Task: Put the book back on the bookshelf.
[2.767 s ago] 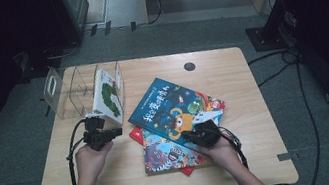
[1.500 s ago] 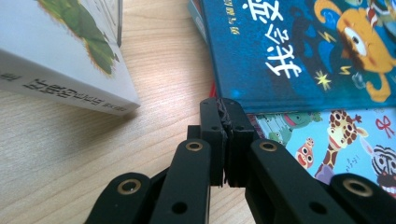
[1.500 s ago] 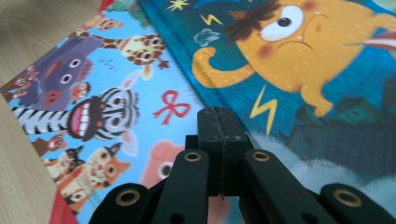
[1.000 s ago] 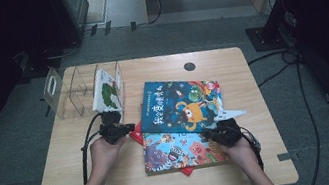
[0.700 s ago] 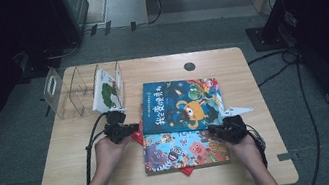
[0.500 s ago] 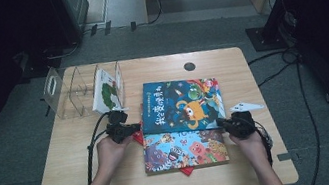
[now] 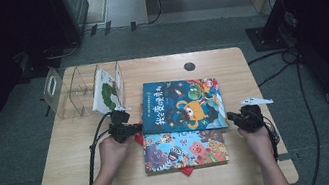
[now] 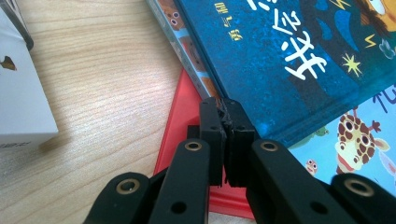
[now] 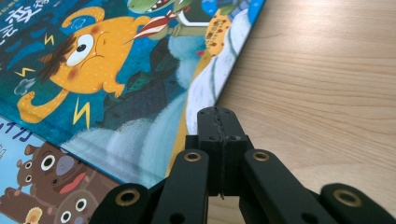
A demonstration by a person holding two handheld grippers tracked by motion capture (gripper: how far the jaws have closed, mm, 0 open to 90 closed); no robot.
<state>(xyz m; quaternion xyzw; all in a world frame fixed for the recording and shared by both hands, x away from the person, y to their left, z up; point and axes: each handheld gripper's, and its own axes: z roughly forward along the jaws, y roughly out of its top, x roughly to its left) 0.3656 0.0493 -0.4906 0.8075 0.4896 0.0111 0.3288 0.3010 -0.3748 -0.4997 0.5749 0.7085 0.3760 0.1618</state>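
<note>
Bare table (image 7: 256, 77) lying open right of the blue book (image 7: 182, 104) | clear rack (image 7: 76, 92) blocking the far left corner

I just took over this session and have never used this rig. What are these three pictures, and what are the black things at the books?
A person sits at a wooden table holding a hand-held claw in each hand. The high view looks down from above; each other picture comes from a camera riding on one claw. The left claw is shut at the corner of the dark blue book, over a red book. The right claw is shut at that blue book's other side. Neither holds anything. A colourful book lies nearer the person; a clear rack holds a white book.
</note>
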